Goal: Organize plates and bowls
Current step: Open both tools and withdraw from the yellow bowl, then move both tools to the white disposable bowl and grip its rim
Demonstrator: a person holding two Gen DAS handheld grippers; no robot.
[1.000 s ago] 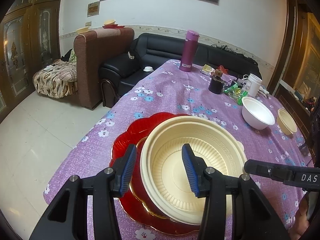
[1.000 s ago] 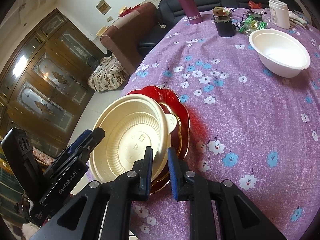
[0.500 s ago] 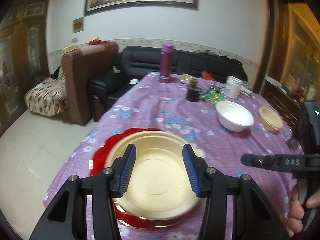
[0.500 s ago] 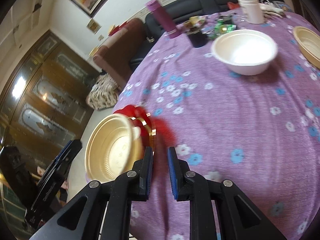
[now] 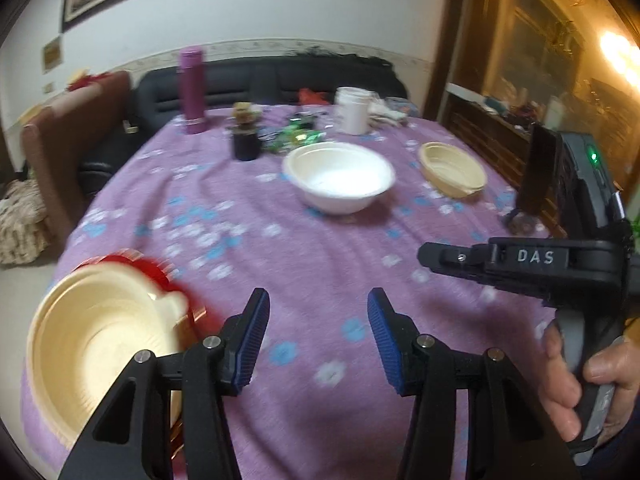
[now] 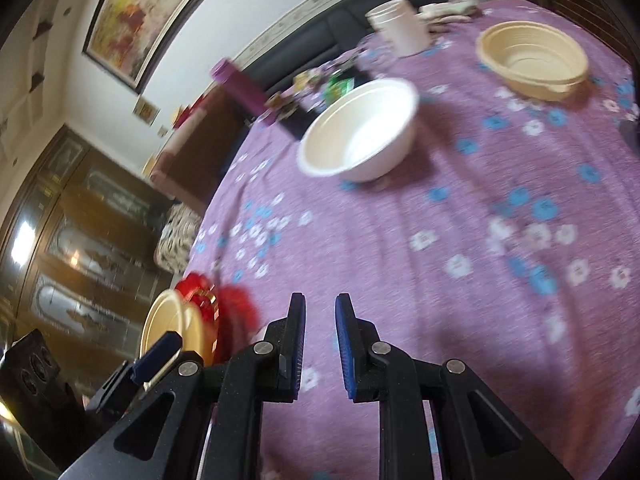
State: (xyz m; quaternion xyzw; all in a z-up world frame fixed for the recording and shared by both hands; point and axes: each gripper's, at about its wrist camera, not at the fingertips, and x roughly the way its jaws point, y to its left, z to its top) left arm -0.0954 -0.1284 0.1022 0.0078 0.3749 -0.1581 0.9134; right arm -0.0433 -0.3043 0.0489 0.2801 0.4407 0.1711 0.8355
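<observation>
Far left: cream bowl (image 5: 96, 344) sits on red plate (image 5: 132, 266) at the table (image 5: 280, 240) edge; a nudge tips both off. My left claw (image 5: 318, 338), just opening, holds nothing. White bowl (image 5: 340, 180) mid-table, dark jar (image 5: 246, 142) crowding behind. Right claw (image 6: 320, 350) nearly closed, empty. Tan bowl (image 5: 452, 170) far right.

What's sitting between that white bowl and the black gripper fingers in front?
Nothing: in the left wrist view, only bare flowered tablecloth stretches from the left gripper to the white bowl.
</observation>
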